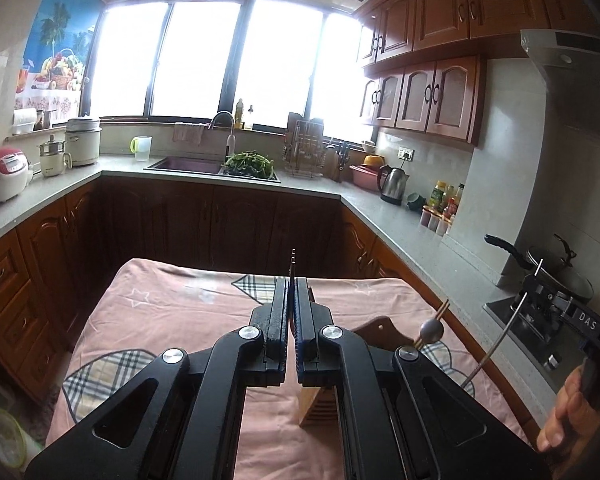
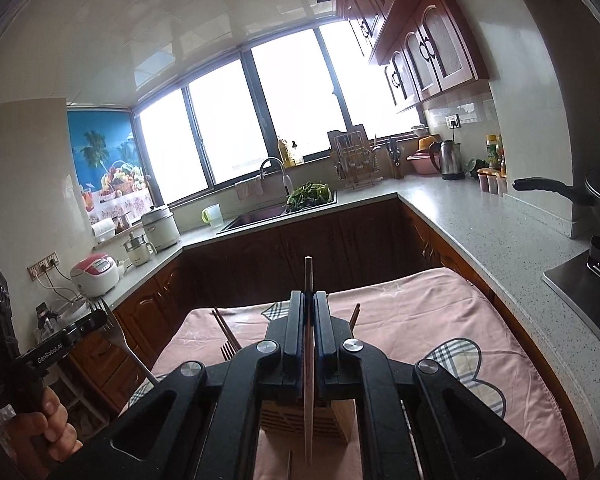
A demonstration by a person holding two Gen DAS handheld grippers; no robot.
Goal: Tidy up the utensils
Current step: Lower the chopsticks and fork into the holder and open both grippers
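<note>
Left wrist view: my left gripper (image 1: 291, 280) has its jaws pressed together on a fork (image 1: 292, 258), seen edge-on, tines poking up just past the fingertips. Below lies the pink cloth (image 1: 160, 312) over the table. A wooden utensil holder (image 1: 320, 408) stands on it, mostly hidden behind my fingers. At far right my right hand (image 1: 568, 412) carries the other gripper, a thin metal-looking rod (image 1: 500, 336) slanting down from it; which utensil that is, I cannot tell from here.

Right wrist view: my right gripper (image 2: 309, 294) is clamped on a slim brown wooden utensil (image 2: 308, 344), probably a chopstick, running upright between the pads and past the tips. The wooden utensil holder (image 2: 300, 420) sits directly beneath, with chopsticks (image 2: 225, 326) and another fork's tines showing at its left side. At left, my left hand (image 2: 46, 420) holds its gripper, the fork (image 2: 118, 334) angled upward from it. Kitchen counter (image 2: 480, 232) beyond.
</note>
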